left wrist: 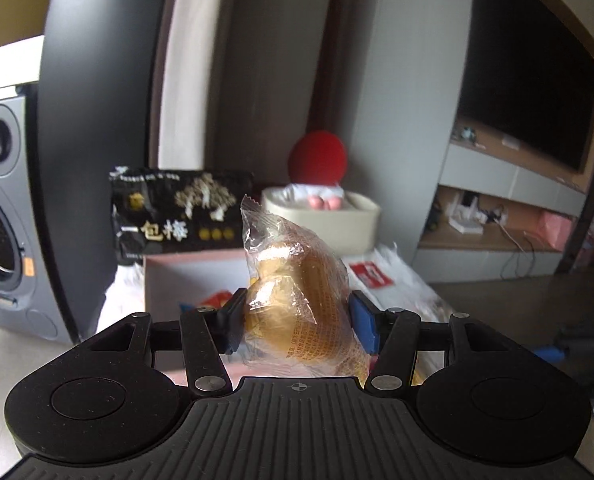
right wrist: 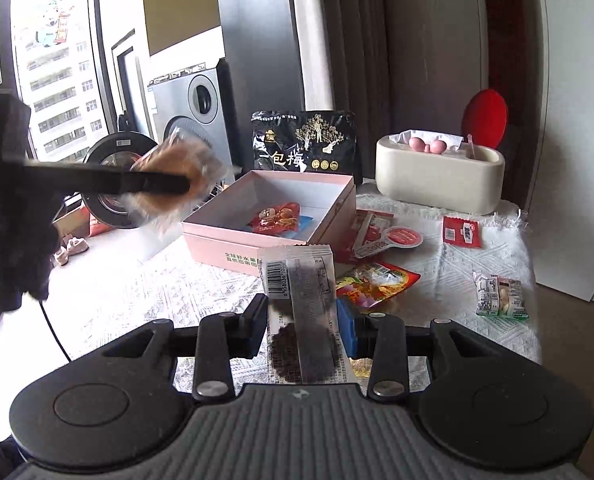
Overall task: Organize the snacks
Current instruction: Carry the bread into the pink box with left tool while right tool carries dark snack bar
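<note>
Between left gripper fingers: wrapped pastry, seemingly airborne.

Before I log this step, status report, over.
Left tool shut on bun. Right tool shut on packet. Box open ahead, snacks inside. Nothing in the way.

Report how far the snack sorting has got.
Done: a red packet lies in the pink box. In hand: the left gripper clamps a wrapped pastry; the right gripper clamps a barcoded packet. Left: several packets on the white cloth, such as the green one.
</note>
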